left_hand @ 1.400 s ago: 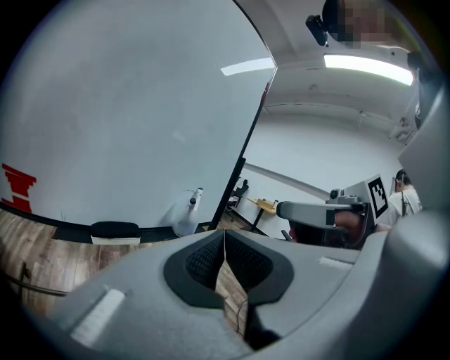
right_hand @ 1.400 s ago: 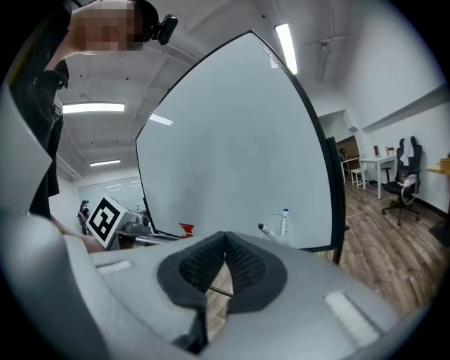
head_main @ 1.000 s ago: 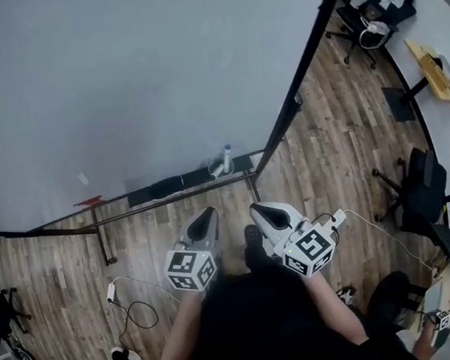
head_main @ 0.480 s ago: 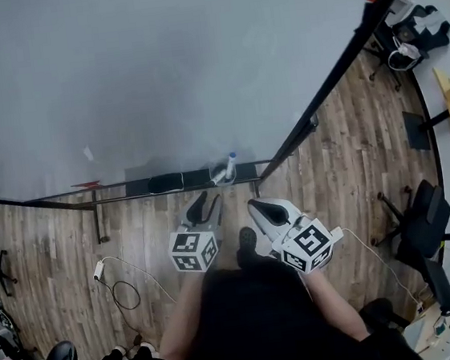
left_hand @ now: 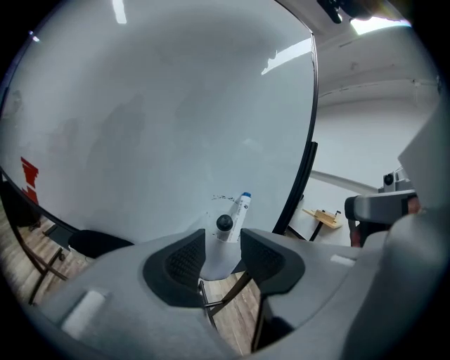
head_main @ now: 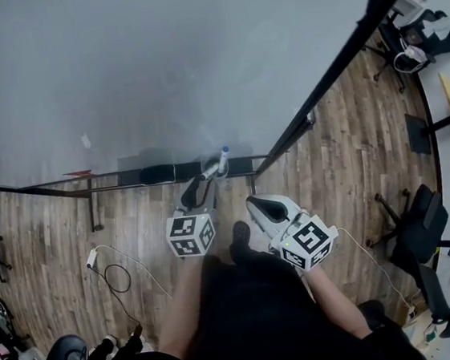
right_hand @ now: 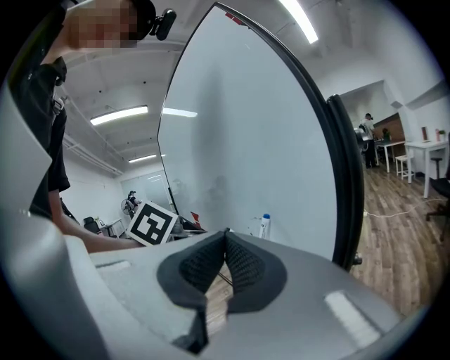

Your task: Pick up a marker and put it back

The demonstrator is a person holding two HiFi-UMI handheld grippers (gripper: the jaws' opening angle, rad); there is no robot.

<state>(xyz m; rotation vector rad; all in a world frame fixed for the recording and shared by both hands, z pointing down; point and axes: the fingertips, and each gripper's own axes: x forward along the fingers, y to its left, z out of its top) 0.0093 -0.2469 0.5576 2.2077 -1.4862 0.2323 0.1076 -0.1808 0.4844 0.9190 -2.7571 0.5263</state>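
Room: a large whiteboard (head_main: 155,62) on a wood-plank floor, with a dark tray (head_main: 160,173) along its lower edge.
Head view: the blue-capped marker (head_main: 222,158) leans on the tray against the board. The left gripper (head_main: 198,188) points at it from just below. The right gripper (head_main: 255,205) hangs back, beside the person's body.
Left gripper view: the jaws are spreading with nothing between the pads. The marker stands ahead of the gap, and a dark round cap (left_hand: 224,223) sits just beside it.
Right gripper view: the pads are pressed together on nothing, and the marker shows far ahead.
Step in hand: likely the approach for the pick.
Doing it well: centre the white barrel in the gap, keep clear of the dark cap, and close across the barrel, not the blue tip.
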